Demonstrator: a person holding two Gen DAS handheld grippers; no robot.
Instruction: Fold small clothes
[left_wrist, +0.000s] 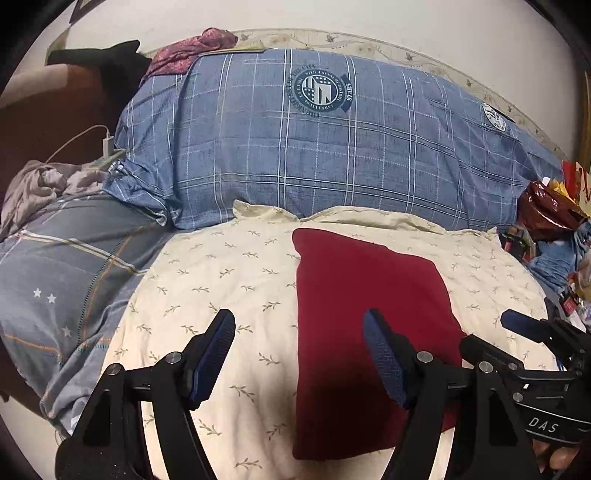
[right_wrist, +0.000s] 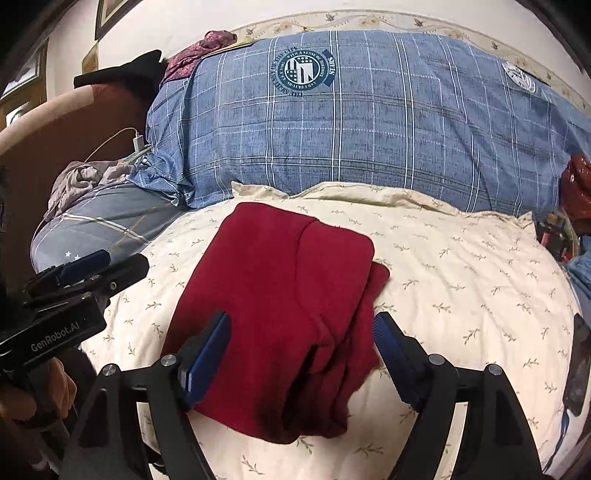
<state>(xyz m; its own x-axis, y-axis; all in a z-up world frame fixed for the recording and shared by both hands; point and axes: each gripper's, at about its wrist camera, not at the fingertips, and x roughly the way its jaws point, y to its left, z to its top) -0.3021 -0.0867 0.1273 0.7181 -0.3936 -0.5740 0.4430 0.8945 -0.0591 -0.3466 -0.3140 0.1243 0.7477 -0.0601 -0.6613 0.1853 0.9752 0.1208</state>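
Observation:
A dark red garment (left_wrist: 365, 325) lies folded into a flat rectangle on a cream leaf-print sheet (left_wrist: 229, 280). In the right wrist view the garment (right_wrist: 280, 302) shows stacked layers at its near right edge. My left gripper (left_wrist: 299, 354) is open and empty, above the garment's left edge. My right gripper (right_wrist: 301, 350) is open and empty, its jaws straddling the garment's near end. The right gripper also shows at the right edge of the left wrist view (left_wrist: 535, 332), and the left gripper at the left edge of the right wrist view (right_wrist: 85, 269).
A blue plaid quilt (left_wrist: 332, 147) is piled behind the sheet. A grey plaid pillow (left_wrist: 62, 273) and crumpled grey cloth (left_wrist: 40, 184) lie to the left with a white charger (left_wrist: 108, 142). Snack bags (left_wrist: 550, 206) clutter the right. A dark phone (right_wrist: 580, 365) lies at the far right.

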